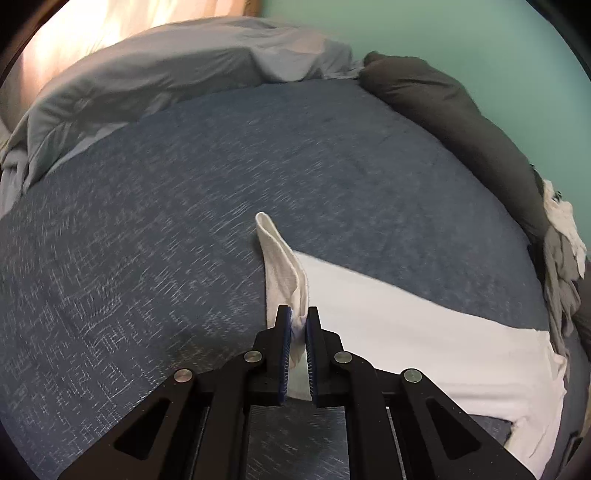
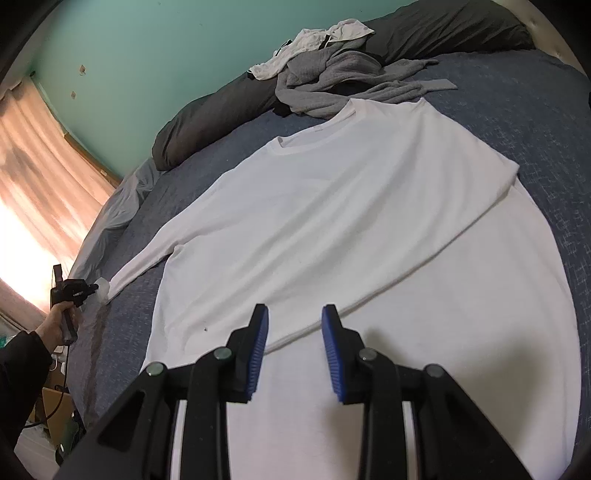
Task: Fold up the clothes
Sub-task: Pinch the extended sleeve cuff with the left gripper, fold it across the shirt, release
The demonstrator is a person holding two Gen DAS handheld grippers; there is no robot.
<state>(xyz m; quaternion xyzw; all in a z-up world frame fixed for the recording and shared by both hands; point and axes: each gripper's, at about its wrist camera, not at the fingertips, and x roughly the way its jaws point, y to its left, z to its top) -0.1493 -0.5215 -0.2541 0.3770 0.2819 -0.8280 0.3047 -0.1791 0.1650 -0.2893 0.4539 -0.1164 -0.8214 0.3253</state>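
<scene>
- Far left, right wrist view: curtain [image 2: 40, 192] lit from behind, below a green wall [image 2: 147, 55]; a person's hand [image 2: 55, 321] in a dark sleeve holds the left tongs [image 2: 96, 289], seen small at the bed's edge; a cable and a brown box lie below, too dim to tell further.
- Left tongs, left wrist view [image 1: 298, 321]: clenched on the cuff [image 1: 280, 258] of the white long-sleeved shirt [image 1: 424, 332]; the cuff end stands up past the blue pads [image 1: 286, 332], lifted off the bed; this pinch is plain only here, the other view showing just a white bunch at the tongs' tip.
- Bed [image 1: 184, 203]: blue patterned cover, bare across most of the left wrist view; pale grey bedding [image 1: 147, 74] bunched along its far edge.
- Centre, right wrist view: the shirt [image 2: 332, 221] lies flat on the bed, collar [image 2: 306, 142] away from the camera; its left sleeve [image 2: 147, 258] stretches out to the left tongs; the other sleeve is folded across the body; only this view shows the whole garment.
- Right tongs [image 2: 294, 343]: released, jaws apart above the shirt's lower part, nothing between the pads.
- Right and beyond: dark grey pillow [image 2: 443, 26] along the wall; a crumpled grey garment [image 2: 332, 81] touching the shirt's shoulder, with a white garment [image 2: 314, 44] on top; in the left wrist view this pile [image 1: 561, 251] shows only at the right rim.
</scene>
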